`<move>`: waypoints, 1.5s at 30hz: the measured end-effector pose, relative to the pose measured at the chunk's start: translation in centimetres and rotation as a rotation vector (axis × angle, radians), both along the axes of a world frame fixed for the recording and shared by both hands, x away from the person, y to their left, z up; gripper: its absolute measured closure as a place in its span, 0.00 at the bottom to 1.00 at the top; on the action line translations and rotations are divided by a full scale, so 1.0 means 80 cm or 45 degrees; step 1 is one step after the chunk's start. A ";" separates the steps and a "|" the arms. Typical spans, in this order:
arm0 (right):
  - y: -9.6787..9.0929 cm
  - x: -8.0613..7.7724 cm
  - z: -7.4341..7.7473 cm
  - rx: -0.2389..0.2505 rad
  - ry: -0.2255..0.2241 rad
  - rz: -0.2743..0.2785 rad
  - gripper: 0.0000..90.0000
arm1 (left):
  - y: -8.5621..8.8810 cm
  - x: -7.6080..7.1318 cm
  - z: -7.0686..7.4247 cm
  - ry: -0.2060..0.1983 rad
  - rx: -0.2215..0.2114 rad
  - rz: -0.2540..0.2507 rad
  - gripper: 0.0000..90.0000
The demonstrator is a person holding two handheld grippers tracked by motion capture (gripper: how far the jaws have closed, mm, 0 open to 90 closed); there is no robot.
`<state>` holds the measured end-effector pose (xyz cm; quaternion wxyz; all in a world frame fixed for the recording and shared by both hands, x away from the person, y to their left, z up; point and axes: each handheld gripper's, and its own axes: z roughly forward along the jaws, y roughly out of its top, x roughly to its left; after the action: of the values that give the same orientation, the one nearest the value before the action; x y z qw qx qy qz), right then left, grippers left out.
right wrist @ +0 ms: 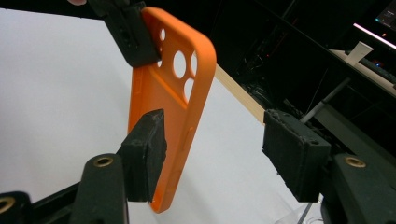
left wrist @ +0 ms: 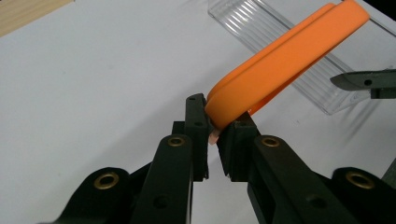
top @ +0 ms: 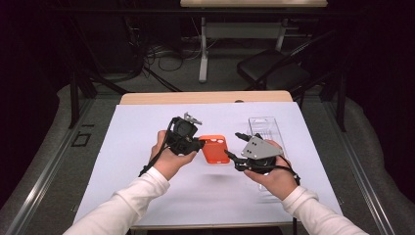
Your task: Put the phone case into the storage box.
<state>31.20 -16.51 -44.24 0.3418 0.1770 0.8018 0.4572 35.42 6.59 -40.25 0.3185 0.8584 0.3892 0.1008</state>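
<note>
One orange case [top: 214,149] held clear of the table [top: 137,147] near its centre, pinched at one edge by the left gripper [left wrist: 215,135]. Right gripper [right wrist: 219,156] spread wide, jaws on either side of the case's opposite end, not closed on it. One clear tray [top: 266,128] flat toward the table's right edge.

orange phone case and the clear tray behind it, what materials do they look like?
Orange phone case: likely silicone or soft rubbery plastic; matte, evenly coloured, rounded edges, moulded camera holes. Whether it flexes can't be told. The left gripper is shut on its edge.
Clear rectangular tray: looks like thin rigid transparent plastic, glossy; the white sheet shows through, and the left gripper view shows fine ribs.
</note>
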 end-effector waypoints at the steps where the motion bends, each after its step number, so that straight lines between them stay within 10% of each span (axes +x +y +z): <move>1: 0.000 0.001 0.001 -0.007 -0.003 -0.002 0.43 | -0.001 0.001 -0.001 0.006 -0.003 0.003 0.92; 45: 0.021 0.007 0.014 -0.083 0.061 0.006 0.77 | -0.022 -0.003 -0.009 -0.002 0.113 -0.021 0.92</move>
<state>31.75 -14.80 -43.09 0.3268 0.1747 0.8247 0.4272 35.20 4.80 -41.00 0.2813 0.8748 0.3771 0.1158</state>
